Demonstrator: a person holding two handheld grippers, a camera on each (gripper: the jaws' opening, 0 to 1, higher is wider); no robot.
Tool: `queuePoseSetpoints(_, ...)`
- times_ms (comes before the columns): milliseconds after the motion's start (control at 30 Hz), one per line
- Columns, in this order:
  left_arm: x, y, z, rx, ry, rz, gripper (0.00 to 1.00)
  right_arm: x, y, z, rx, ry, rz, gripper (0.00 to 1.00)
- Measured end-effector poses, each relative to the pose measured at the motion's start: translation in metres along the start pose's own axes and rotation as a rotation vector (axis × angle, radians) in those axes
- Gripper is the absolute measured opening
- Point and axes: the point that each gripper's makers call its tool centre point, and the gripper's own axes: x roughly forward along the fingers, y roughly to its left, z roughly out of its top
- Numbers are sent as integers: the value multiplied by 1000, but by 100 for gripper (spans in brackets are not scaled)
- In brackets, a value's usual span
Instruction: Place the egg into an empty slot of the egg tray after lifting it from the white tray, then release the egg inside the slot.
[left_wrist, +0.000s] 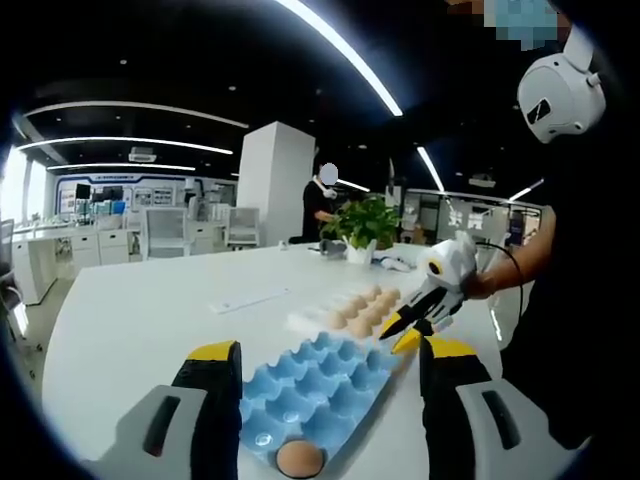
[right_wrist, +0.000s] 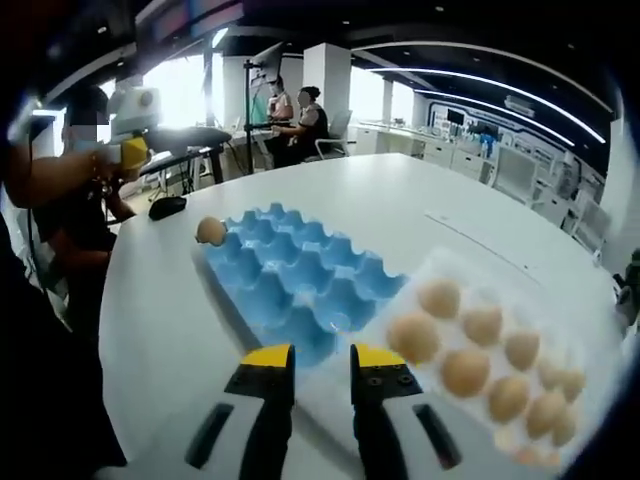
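In the left gripper view, the left gripper (left_wrist: 325, 362) rises from the bottom edge with its two black, yellow-tipped jaws spread wide and nothing between them. Between those jaws lies the blue moulded egg tray (left_wrist: 322, 385) on the white round-cornered table (left_wrist: 140, 320), and one brown egg (left_wrist: 299, 459) sits in a slot at the tray's near corner; the rest of the slots that show are unfilled. Just beyond the blue tray stands the white tray (left_wrist: 305, 320) with its rows of brown eggs (left_wrist: 365, 308). To the right, the right gripper (left_wrist: 405, 330), white-bodied with yellow tips, is held by a person's hand (left_wrist: 483, 284) and points down at the near right end of the white tray; from here I cannot tell how its jaws stand. In the right gripper view, the same lone egg (right_wrist: 210, 231) sits at the far left corner of the blue tray (right_wrist: 300, 280). The right gripper (right_wrist: 319, 361) hangs over the table just short of the blue tray's near corner, jaws slightly parted and gripping nothing. To its right lies the white tray (right_wrist: 445, 265), touching the blue one, with its brown eggs (right_wrist: 465, 370) in rows.
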Motion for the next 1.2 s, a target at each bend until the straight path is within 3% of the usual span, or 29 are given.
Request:
queuePoseSetpoints(667, 4, 1, 0, 3, 4, -9, 73, -30, -56, -15, 22, 8, -167, 22)
queuePoseSetpoints(967, 2, 5, -4, -2, 15, 0, 73, -35, -62, -29, 5, 49, -180, 24)
queuePoseSetpoints(1100, 1, 6, -4, -1, 15, 0, 73, -32, -63, -39, -3, 100, -166, 26)
queuePoseSetpoints(1200, 1, 7, -3, -2, 15, 2, 73, -33, -63, -38, 11, 96, -150, 26)
